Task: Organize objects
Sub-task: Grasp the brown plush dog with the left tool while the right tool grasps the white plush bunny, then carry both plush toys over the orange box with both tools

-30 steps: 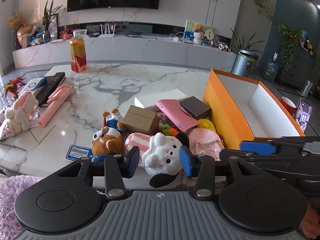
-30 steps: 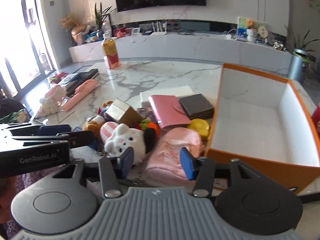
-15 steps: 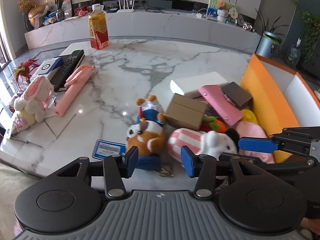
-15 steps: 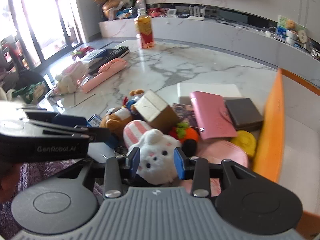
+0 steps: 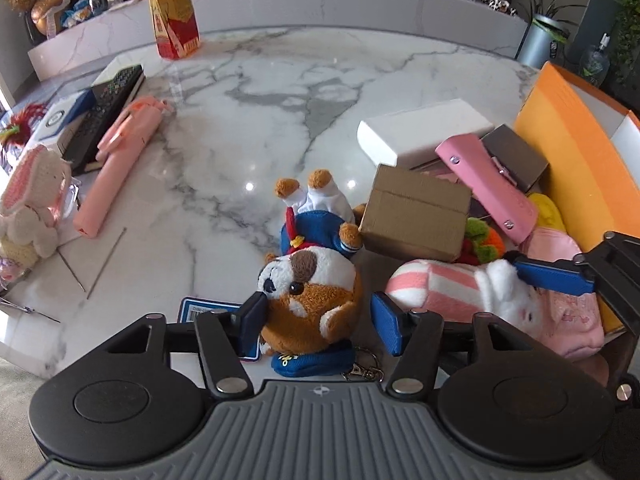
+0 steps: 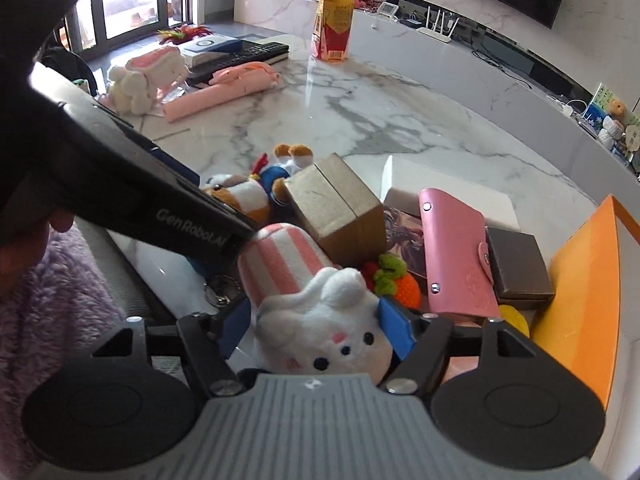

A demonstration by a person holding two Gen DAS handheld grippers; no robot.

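Note:
A brown and white plush dog (image 5: 310,300) in blue clothes lies on the marble table (image 5: 256,128). My left gripper (image 5: 316,326) is open around its head, the left pad touching it. A white plush rabbit with pink striped ears (image 6: 320,328) lies to its right. My right gripper (image 6: 316,334) is open, its blue pads on either side of the rabbit's head. The rabbit also shows in the left wrist view (image 5: 460,286), as does the right gripper (image 5: 556,276). An open orange box (image 5: 576,160) stands at the right.
Beside the toys lie a brown cardboard box (image 5: 416,212), a pink wallet (image 5: 488,184), a dark box (image 5: 516,156), a white box (image 5: 424,130) and a pink pouch (image 5: 568,320). At the left are a pink folded umbrella (image 5: 120,160), a remote (image 5: 104,112) and another rabbit (image 5: 30,200). A drink bottle (image 5: 174,16) stands at the back.
Both grippers have moved down and forward onto the toys. The left now straddles the dog's head, the right straddles the rabbit's head.

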